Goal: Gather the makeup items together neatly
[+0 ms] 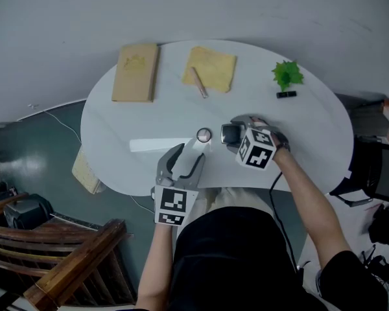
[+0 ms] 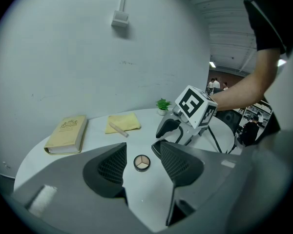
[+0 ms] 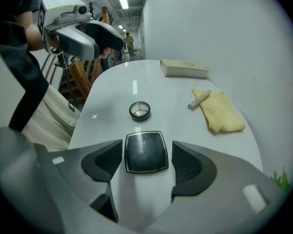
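With both grippers poised at the 6 o'clock edge of the oval table (image 1: 311, 128), the right gripper (image 1: 235, 132) straddles the black compact (image 3: 146, 151). Its jaws are spread and released, and a sliver of white top shows on either side of the case, so nothing is gripped. The left gripper (image 2: 142, 150) is likewise released and empty. It is aimed at the round pot (image 2: 142, 163), which lies flat just past its fingertips and, from the head view, just at 9 o'clock of the compact. The step in hand looks to be taking up the compact, and it should go best with the pads (image 3: 188, 164) brought low to the tabletop and closed evenly on the case's two straight sides. The case is thin and glossy, so a high or lopsided pinch could ride over the lid or spin it into the pot. A short slide or low lift should then set it square beside the pot, edges near but not knocking. The left gripper would do well to hold clear, or steady the pot if it is nudged. Much of the gathering appears undone: a stick (image 1: 199, 81) lies on the yellow cloth (image 1: 214, 67) at 12 o'clock, well apart from the pair. A small black item (image 1: 286, 94) sits by the plant (image 1: 286, 74) at 2 o'clock, too small to identify. The book (image 1: 135, 72) lies at 10 o'clock.
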Demonstrator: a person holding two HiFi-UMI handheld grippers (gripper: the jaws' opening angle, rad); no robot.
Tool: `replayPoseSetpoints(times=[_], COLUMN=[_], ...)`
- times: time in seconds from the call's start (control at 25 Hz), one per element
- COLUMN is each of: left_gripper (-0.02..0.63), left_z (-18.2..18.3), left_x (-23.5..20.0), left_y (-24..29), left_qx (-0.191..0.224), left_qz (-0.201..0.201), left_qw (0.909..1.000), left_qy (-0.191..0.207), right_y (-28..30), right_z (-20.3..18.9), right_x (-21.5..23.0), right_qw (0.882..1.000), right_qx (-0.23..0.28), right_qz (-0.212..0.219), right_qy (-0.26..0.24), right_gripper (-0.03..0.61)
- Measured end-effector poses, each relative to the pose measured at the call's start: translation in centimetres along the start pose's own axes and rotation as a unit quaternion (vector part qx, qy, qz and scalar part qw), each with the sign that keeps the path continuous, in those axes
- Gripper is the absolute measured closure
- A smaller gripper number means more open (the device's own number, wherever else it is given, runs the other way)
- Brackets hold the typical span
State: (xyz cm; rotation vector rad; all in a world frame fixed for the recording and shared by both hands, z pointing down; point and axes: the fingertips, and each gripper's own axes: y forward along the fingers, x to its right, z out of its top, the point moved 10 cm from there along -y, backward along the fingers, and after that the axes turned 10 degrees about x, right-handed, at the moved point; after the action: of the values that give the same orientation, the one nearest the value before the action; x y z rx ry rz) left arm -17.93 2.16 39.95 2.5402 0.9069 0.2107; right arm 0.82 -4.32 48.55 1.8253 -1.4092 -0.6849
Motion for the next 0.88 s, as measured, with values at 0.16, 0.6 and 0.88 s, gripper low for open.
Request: replayPoseSetpoints(times=[0.16,0.6,0.88], left_gripper=[0.396,0.396,0.396], left_z=[0.3,1.7,3.0], left_x=[0.6,3.4,5.6], left_y=[0.3,2.0,3.2], left_qx=[0.004,0.012,0.017], left_qz=[-0.001,-0.011,-0.026], left_qw=[1.0000,0.9998,0.9993], left_qy=[0.000,0.012,0.023], right_y=[-1.7,-7.4,-10.2], right_z=[-0.2,-3.8,-7.5], right_x=[0.1,1.2,3.1], right_qw=[0.998,0.970,0.953], right_qx=[0.032,0.121,0.107], right_qz=[-0.026,-0.142,-0.217], right_qy=[0.036,0.157,0.181], right_gripper=[0.272,0.275,0.278])
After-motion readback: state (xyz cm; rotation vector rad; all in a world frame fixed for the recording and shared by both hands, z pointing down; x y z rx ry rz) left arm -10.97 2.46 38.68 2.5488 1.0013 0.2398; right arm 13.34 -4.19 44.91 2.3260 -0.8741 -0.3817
